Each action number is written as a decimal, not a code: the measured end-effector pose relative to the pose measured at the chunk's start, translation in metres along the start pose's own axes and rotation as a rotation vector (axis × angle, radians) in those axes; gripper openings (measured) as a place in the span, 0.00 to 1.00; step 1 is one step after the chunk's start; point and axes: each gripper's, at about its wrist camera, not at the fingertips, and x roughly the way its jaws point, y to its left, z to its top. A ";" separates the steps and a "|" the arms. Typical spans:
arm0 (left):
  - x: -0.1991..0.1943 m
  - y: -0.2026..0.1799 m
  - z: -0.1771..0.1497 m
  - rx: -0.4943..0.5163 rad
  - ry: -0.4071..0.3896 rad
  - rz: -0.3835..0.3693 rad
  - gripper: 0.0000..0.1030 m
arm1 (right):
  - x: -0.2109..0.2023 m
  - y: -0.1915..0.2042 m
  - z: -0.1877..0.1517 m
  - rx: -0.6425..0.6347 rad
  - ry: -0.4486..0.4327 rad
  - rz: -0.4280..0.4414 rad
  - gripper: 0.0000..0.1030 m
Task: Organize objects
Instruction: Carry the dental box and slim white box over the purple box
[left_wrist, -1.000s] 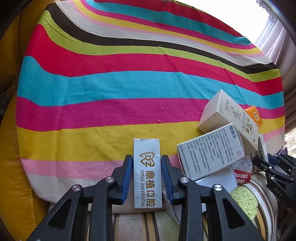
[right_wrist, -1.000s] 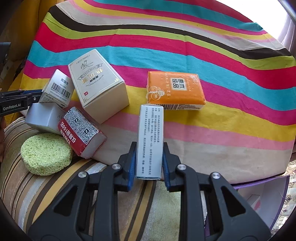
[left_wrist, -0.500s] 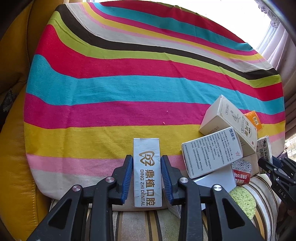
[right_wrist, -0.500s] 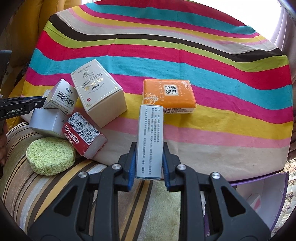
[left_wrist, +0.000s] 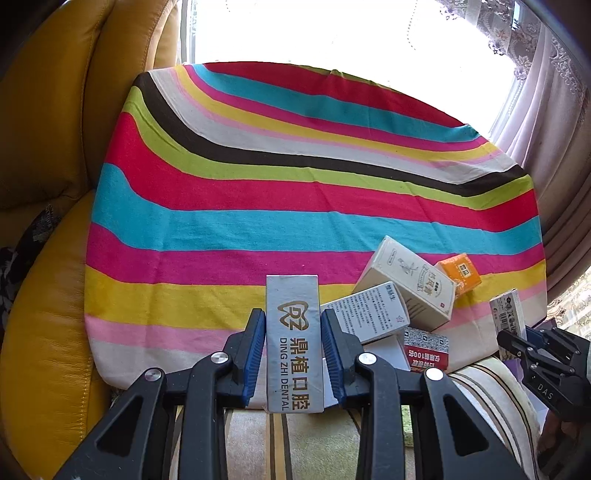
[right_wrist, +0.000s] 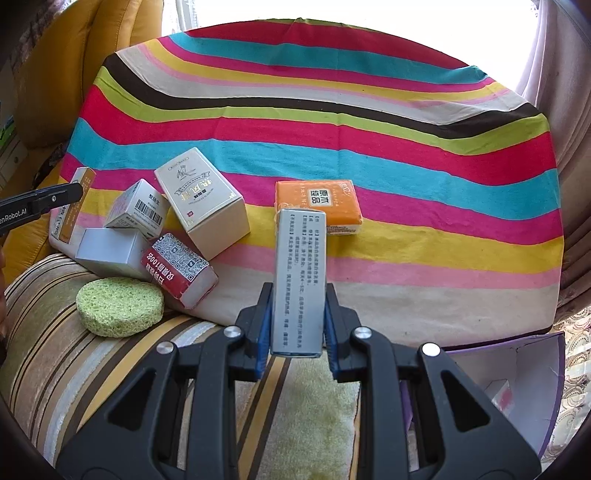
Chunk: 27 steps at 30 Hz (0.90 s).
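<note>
My left gripper (left_wrist: 293, 332) is shut on a grey dental box (left_wrist: 293, 339) and holds it above the near edge of the striped cloth (left_wrist: 258, 206). My right gripper (right_wrist: 298, 299) is shut on a grey box with printed text (right_wrist: 300, 280), also held over the cloth's near edge. A pile of boxes lies between them: a tall cream box (right_wrist: 203, 206), a barcode box (right_wrist: 138, 208), a silver box (right_wrist: 110, 251) and a red QR box (right_wrist: 181, 269). An orange tissue pack (right_wrist: 319, 205) lies just beyond the right box.
A green round sponge (right_wrist: 120, 306) lies on the striped cushion (right_wrist: 55, 325) by the pile. A yellow leather sofa (left_wrist: 48, 147) rises at the left. An open purple-edged white box (right_wrist: 517, 373) sits at lower right. Curtains (left_wrist: 546, 110) hang at the right.
Both grippers have pulled back and up with their boxes still held; the cloth and pile look farther away, and the window and sofa back now show.
</note>
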 end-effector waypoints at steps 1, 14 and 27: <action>-0.005 -0.003 -0.002 0.004 -0.009 -0.006 0.32 | -0.004 -0.001 -0.001 0.004 -0.006 0.001 0.28; -0.039 -0.074 -0.020 0.121 -0.042 -0.109 0.32 | -0.055 -0.015 -0.023 0.045 -0.087 -0.007 0.28; -0.053 -0.149 -0.042 0.251 -0.001 -0.255 0.32 | -0.094 -0.053 -0.056 0.124 -0.126 -0.038 0.28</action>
